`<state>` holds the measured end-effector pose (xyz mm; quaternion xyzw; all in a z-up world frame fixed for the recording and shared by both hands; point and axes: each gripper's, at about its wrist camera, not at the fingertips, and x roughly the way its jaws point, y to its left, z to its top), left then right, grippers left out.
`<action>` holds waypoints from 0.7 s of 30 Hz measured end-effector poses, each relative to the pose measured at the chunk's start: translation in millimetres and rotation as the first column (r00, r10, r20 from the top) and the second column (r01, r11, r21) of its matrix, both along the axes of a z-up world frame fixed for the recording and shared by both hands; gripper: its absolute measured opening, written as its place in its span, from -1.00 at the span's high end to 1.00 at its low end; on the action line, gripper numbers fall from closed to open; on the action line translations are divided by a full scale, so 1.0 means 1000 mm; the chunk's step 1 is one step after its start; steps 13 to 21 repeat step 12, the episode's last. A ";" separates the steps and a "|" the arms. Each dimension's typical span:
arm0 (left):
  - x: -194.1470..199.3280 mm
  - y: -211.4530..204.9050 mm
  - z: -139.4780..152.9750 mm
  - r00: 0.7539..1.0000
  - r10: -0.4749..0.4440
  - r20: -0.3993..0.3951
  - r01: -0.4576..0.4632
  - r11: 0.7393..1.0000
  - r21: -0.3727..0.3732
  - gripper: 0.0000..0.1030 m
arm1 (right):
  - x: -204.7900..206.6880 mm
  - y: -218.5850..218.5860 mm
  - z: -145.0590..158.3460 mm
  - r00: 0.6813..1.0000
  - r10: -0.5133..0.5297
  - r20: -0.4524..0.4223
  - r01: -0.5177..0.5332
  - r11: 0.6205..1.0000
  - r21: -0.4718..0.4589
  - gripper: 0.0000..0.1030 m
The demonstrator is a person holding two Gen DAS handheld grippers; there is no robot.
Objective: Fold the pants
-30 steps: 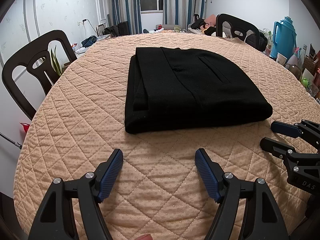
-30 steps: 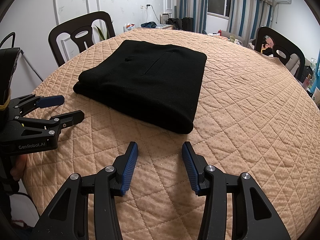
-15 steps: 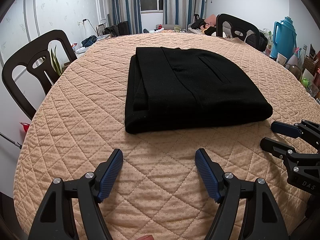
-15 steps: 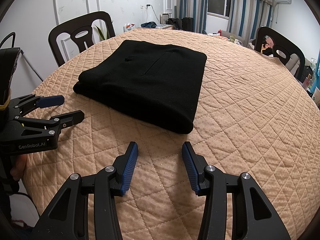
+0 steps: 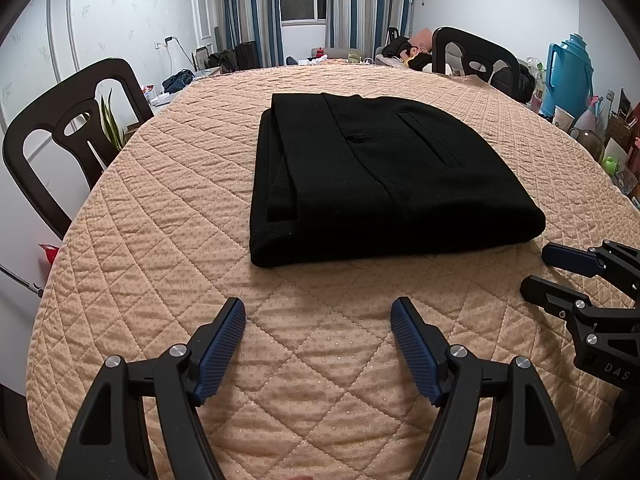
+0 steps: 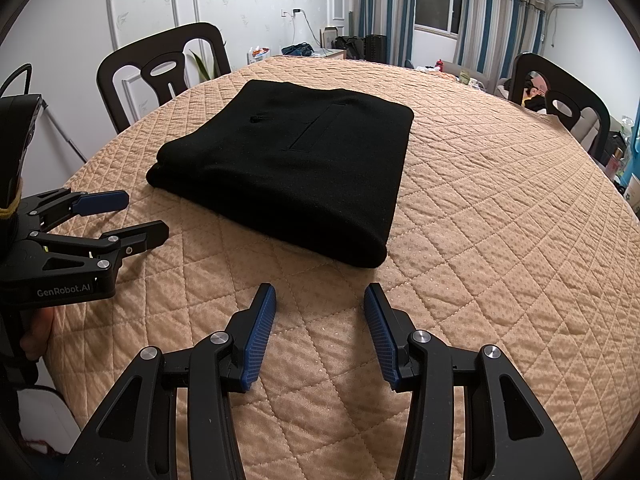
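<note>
Black pants (image 5: 384, 176) lie folded into a thick rectangle on the quilted peach table cover (image 5: 168, 216), back pocket slit facing up. They also show in the right wrist view (image 6: 296, 168). My left gripper (image 5: 318, 312) is open and empty, held over the cover just in front of the pants' near fold. My right gripper (image 6: 320, 300) is open and empty, short of the pants' near corner. Each gripper shows in the other's view: the right one (image 5: 540, 270) at the right edge, the left one (image 6: 140, 216) at the left.
Dark chairs stand at the table's left (image 5: 68, 128) and far right (image 5: 476, 56). A blue thermos (image 5: 568, 68) and small items crowd a side surface at the right. The table's near edge drops off just below the grippers.
</note>
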<state>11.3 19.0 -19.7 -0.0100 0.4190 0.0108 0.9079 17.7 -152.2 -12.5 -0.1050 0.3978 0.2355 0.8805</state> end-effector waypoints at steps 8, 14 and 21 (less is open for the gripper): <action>0.000 0.000 0.000 1.000 -0.001 -0.001 0.001 1.000 -0.001 -0.52 | 0.000 0.000 0.000 1.000 0.000 0.000 0.000 1.000 0.000 0.09; 0.002 0.001 0.000 1.000 -0.004 -0.004 0.004 1.000 -0.008 -0.56 | 0.000 0.000 0.000 1.000 0.000 0.000 0.000 1.000 0.000 0.09; 0.002 0.001 0.000 1.000 -0.004 -0.004 0.004 1.000 -0.008 -0.56 | 0.000 0.000 0.000 1.000 0.000 0.000 0.000 1.000 0.000 0.09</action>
